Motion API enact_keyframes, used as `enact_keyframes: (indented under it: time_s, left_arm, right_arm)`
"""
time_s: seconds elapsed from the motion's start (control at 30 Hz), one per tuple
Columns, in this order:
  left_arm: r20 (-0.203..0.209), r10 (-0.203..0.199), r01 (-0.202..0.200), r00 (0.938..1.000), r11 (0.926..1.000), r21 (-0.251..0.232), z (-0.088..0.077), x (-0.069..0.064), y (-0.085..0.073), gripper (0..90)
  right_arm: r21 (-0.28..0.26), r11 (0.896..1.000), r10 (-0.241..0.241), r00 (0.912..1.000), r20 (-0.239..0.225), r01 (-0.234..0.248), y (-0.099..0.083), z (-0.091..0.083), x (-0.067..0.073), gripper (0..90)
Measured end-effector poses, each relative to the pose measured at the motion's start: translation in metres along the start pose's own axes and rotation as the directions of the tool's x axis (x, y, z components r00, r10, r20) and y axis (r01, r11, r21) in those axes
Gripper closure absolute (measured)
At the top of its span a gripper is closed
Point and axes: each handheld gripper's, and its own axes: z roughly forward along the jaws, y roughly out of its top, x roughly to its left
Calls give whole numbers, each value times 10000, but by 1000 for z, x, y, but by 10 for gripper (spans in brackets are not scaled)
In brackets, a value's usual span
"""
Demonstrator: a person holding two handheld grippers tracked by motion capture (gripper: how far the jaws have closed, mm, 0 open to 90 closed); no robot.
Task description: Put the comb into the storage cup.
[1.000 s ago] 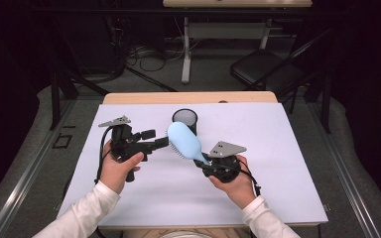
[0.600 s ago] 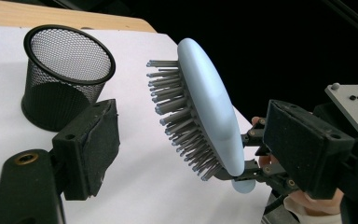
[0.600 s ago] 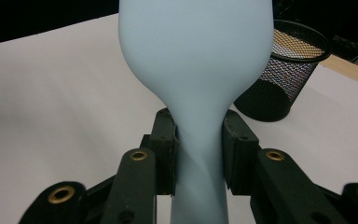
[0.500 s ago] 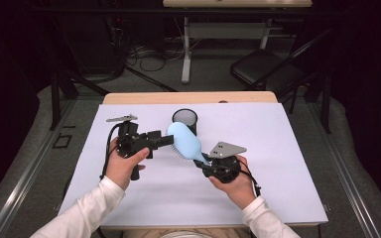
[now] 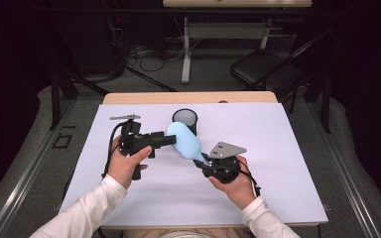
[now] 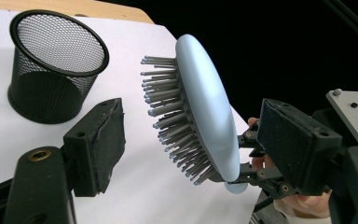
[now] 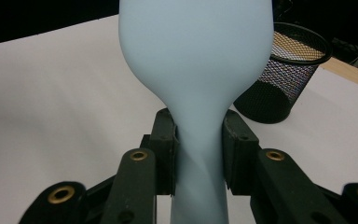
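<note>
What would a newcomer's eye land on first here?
The pale blue hairbrush, held up over the middle of the white table, its handle clamped in the right tongs. The left tongs stand open around its bristled head. Just behind stands a black mesh cup.

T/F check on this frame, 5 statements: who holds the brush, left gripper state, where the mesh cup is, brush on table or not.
1. The right gripper is shut on the handle of the light blue hairbrush. True.
2. The left gripper is clamped on the brush head. False: its fingers stand apart on either side of the head, with visible gaps.
3. The black mesh cup stands upright on the white table cover. True.
4. The hairbrush lies flat on the table. False: it is held up off the surface, bristles facing sideways in the left gripper view.
5. The brush sits inside the mesh cup. False: it is outside, nearer the person.
</note>
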Motion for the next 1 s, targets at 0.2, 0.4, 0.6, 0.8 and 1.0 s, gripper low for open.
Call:
enact_keyframes:
  time_s: [0.2,0.4,0.6,0.8,1.0]
  left_arm:
    - [4,-83,83,10000,10000,53,4,-1,1,241]
    - [-74,-295,296,9995,9995,87,9,-2,1,249]
    - [24,-433,432,9991,9989,155,13,-1,2,266]
    - [46,-537,536,9985,9983,219,18,-2,2,290]
    - [57,-633,632,9980,9978,189,21,-1,3,310]
  right_arm:
    - [-4,10000,7,10000,-6,-7,0,0,0,694]
    - [-38,10000,-5,10000,1,5,0,0,0,694]
    - [-70,10000,-18,10000,2,18,0,-1,0,694]
    - [-61,10000,-22,10000,-8,22,0,0,0,694]
    - [-86,10000,-31,10000,-8,31,1,-1,1,694]
